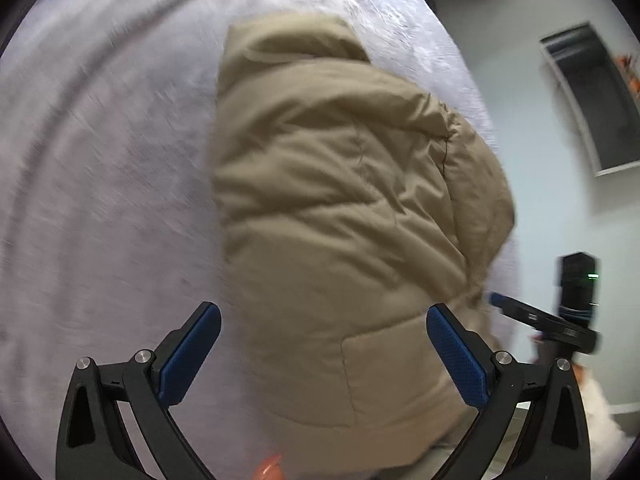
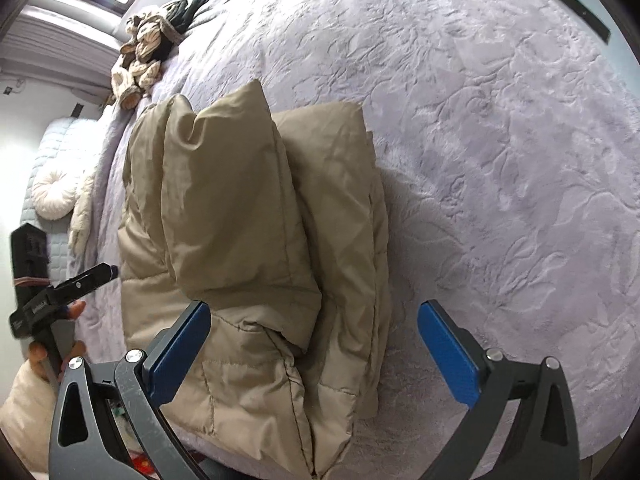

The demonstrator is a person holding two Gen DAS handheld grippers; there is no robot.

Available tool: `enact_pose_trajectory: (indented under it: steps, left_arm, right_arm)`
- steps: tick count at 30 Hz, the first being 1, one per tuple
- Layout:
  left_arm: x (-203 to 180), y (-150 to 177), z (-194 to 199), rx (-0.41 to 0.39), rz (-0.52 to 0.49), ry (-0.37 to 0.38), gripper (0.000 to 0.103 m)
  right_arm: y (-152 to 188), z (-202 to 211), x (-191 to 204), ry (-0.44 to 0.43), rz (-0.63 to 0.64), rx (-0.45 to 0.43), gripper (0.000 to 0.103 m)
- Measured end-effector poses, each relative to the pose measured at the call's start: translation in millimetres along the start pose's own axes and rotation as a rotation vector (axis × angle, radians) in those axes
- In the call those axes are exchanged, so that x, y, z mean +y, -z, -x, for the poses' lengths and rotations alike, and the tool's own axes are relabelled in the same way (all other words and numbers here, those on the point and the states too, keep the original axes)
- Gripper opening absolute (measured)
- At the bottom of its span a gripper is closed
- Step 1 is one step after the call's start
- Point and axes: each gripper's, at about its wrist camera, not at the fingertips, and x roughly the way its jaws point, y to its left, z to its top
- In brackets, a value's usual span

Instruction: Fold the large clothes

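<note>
A tan puffer jacket [image 1: 340, 200] lies folded into a thick bundle on the lavender bedspread [image 1: 100, 160], near the bed's edge. My left gripper [image 1: 323, 312] hovers over its lower part, jaws wide open, blue pads clear of the fabric. In the right wrist view the jacket [image 2: 248, 200] shows a sleeve laid over its body. My right gripper [image 2: 315, 306] stands open above the jacket's near end, with nothing pressed between its pads. A hand [image 2: 40, 356] holds the left gripper at the far left of that view.
The bedspread [image 2: 500, 160] stretches wide to the right of the jacket. A heap of striped and dark clothes [image 2: 148, 52] lies at the bed's far end. A round white cushion [image 2: 52, 196] sits beyond the bed. A dark framed panel [image 1: 592, 96] is off the bed.
</note>
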Motion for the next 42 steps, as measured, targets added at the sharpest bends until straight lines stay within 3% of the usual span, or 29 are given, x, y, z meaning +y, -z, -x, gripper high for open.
enact_pose_trajectory:
  steps: [6, 12, 19, 22, 26, 28, 33, 37, 42]
  left_arm:
    - [32, -1, -23, 0.036, 0.120, 0.214, 0.103]
    - [47, -6, -51, 0.081, 0.133, 0.260, 0.103]
    - [53, -12, -82, 0.096, 0.164, 0.330, 0.103]
    - [51, -10, -92, 0.091, 0.191, 0.329, 0.103]
    - [36, -8, -91, 0.070, 0.191, 0.301, 0.103]
    - [26, -5, -83, 0.057, 0.155, 0.286, 0.096]
    - [3, -1, -57, 0.022, 0.092, 0.285, 0.094]
    - [-3, -1, -34, -0.004, 0.064, 0.295, 0.094]
    - [15, -1, 4, -0.047, 0.058, 0.286, 0.094]
  right_arm:
    - [-10, -22, -11, -0.064, 0.004, 0.083, 0.103]
    - [-26, -59, -21, -0.157, 0.009, 0.171, 0.103]
    - [-43, -100, -24, -0.357, -0.012, 0.222, 0.103]
    - [-48, -114, -19, -0.410, -0.029, 0.236, 0.103]
    - [-48, -119, -12, -0.404, -0.060, 0.252, 0.103]
    - [-46, -116, -10, -0.398, -0.081, 0.255, 0.103]
    - [-39, -97, 3, -0.444, -0.075, 0.226, 0.078]
    - [-32, -83, 29, -0.461, -0.029, 0.201, 0.075]
    - [-27, -79, 70, -0.499, 0.016, 0.179, 0.075]
